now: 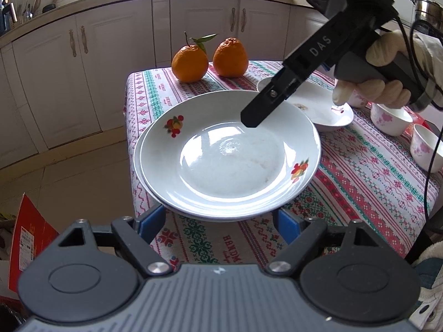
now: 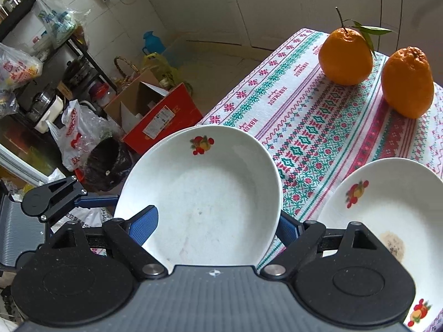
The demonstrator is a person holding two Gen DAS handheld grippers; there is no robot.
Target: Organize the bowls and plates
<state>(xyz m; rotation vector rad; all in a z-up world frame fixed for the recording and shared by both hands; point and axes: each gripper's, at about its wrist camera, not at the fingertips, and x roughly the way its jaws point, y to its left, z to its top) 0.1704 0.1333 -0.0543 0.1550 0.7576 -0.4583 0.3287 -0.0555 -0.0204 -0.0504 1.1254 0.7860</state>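
Observation:
Two white deep plates with fruit decals are stacked (image 1: 221,152) at the near left corner of the table, their rim reaching past the table's edge. My left gripper (image 1: 221,221) is open, its blue fingers (image 1: 152,221) apart below the stack's near rim and their tips hidden by it. My right gripper (image 2: 216,227) is open too. It hangs over the top plate (image 2: 199,193), one finger over the plate's inside and the other outside the rim. In the left wrist view the right gripper (image 1: 249,121), held by a gloved hand, hovers above the plate's far right side.
Another white plate (image 1: 326,113) with a brown stain (image 2: 393,243) lies to the right. Two oranges (image 1: 210,61) stand at the table's far edge. Small flowered cups (image 1: 390,119) sit at the right. A red box (image 2: 163,116) and bags fill the floor beside the patterned tablecloth (image 1: 360,188).

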